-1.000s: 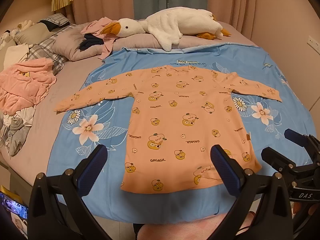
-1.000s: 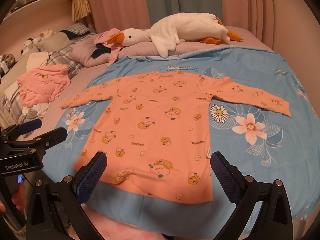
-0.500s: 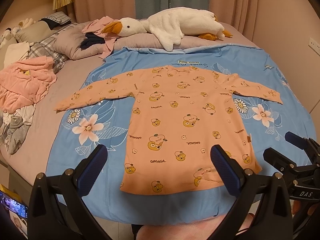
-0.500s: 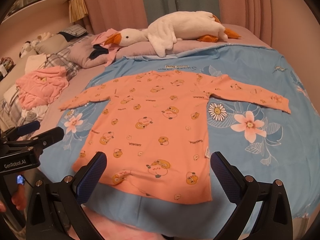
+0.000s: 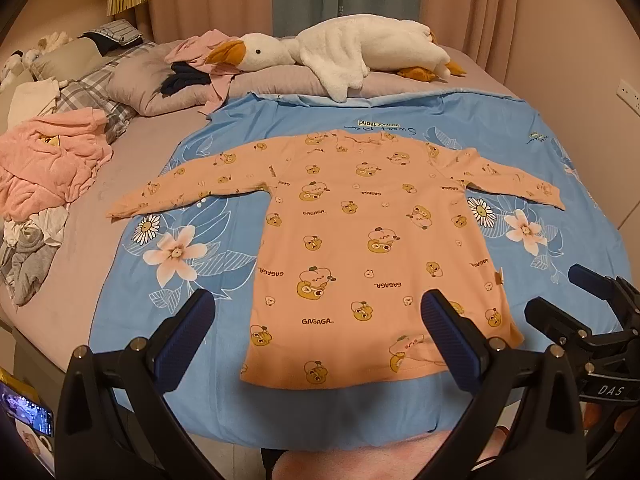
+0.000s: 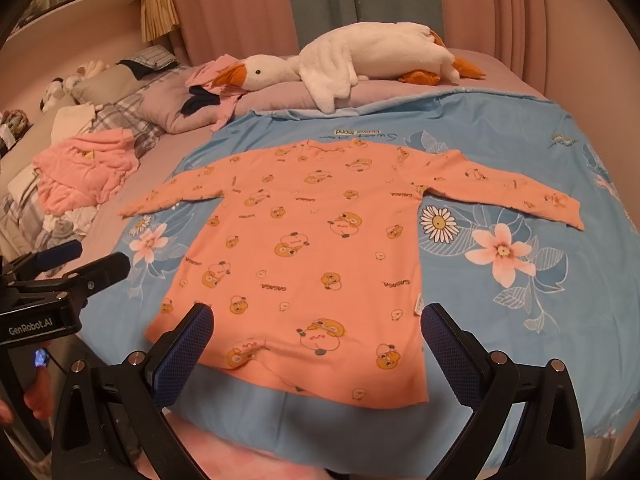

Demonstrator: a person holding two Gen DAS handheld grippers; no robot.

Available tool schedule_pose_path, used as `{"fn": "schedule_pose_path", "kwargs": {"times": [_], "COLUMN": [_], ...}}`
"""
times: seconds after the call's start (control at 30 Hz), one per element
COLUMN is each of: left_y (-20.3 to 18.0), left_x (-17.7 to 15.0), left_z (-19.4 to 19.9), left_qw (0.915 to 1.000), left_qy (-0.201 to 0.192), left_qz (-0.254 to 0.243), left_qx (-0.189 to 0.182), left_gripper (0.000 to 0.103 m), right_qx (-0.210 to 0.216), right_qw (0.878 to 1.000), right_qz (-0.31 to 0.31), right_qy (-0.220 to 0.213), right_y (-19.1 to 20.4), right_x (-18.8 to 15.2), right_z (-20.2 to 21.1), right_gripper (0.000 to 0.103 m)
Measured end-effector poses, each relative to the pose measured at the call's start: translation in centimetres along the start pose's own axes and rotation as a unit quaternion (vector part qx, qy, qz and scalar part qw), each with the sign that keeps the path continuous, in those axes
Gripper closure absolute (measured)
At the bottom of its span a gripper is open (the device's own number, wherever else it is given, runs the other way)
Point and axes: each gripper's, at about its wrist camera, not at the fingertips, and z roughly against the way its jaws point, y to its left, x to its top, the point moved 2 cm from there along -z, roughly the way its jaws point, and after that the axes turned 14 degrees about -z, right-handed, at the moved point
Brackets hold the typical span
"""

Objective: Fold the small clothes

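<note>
Cameras nearer; shirt (image 5: pixel 360 248) flat, unfolded.

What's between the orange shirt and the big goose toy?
Just blue flowery blanket with a small printed label, then a grey pillow under the goose. Both views show it past the shirt collar.

orange printed top (image 5: pixel 372 248) flat, sleeves outspread
</note>
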Motion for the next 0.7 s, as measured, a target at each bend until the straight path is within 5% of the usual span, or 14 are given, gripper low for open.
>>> {"fn": "schedule_pose_path", "kwargs": {"times": [0.53, 0.7], "left_y": [0.0, 0.3], "left_x": [-0.2, 0.0], "left_z": [-0.1, -1.7], "left_qw": [1.0000, 0.9997], "left_qy": [0.000, -0.002], "left_qz": [0.001, 0.019], "left_qx": [-0.002, -0.013], "left_gripper": [0.000, 0.000], "right_qx": [0.001, 0.039], "right_qw": [1.000, 0.999], "right_qz": [-0.004, -0.027], "right_qy": [0.001, 0.001], "right_y": [0.0, -1.2], "right_x": [0.0, 0.5], "right_z": [-0.2, -0.9], "right_gripper": [0.001, 0.001]}}
